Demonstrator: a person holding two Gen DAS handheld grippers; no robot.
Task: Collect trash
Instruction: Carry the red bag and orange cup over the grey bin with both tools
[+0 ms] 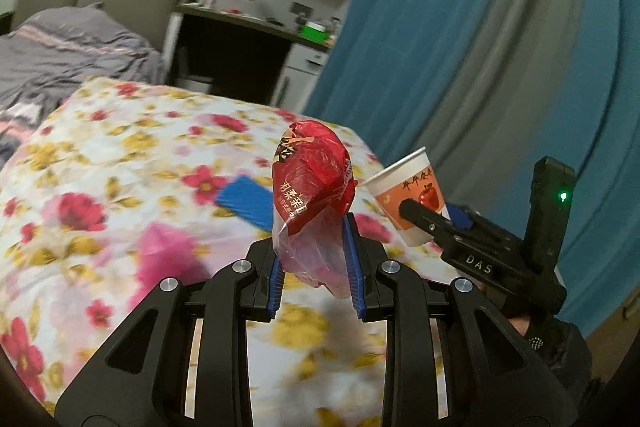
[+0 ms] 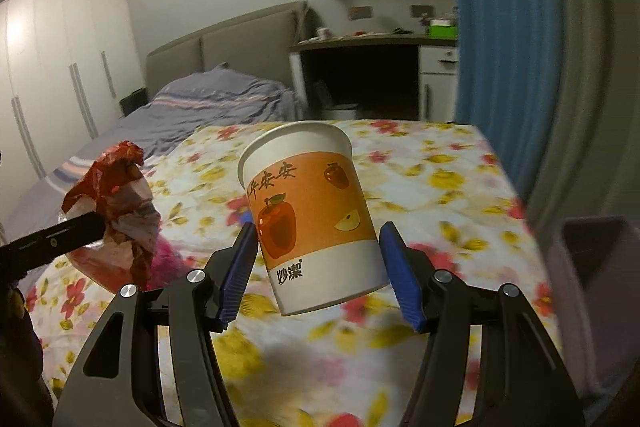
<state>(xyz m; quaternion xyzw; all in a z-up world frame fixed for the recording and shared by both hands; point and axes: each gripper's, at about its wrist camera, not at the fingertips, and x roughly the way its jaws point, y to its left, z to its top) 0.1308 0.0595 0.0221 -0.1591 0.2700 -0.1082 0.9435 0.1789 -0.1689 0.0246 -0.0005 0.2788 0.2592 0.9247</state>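
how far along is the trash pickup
Done: both pieces are lifted off the floral bedspread. In hand: the left tool grips the red wrapper; the right tool grips the paper cup. Left: dropping them; no bin is visible.

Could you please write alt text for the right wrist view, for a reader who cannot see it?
The right gripper holds a paper cup printed with apples above a flowered bedspread. At left, the left gripper holds a crumpled red wrapper, with a desk behind.
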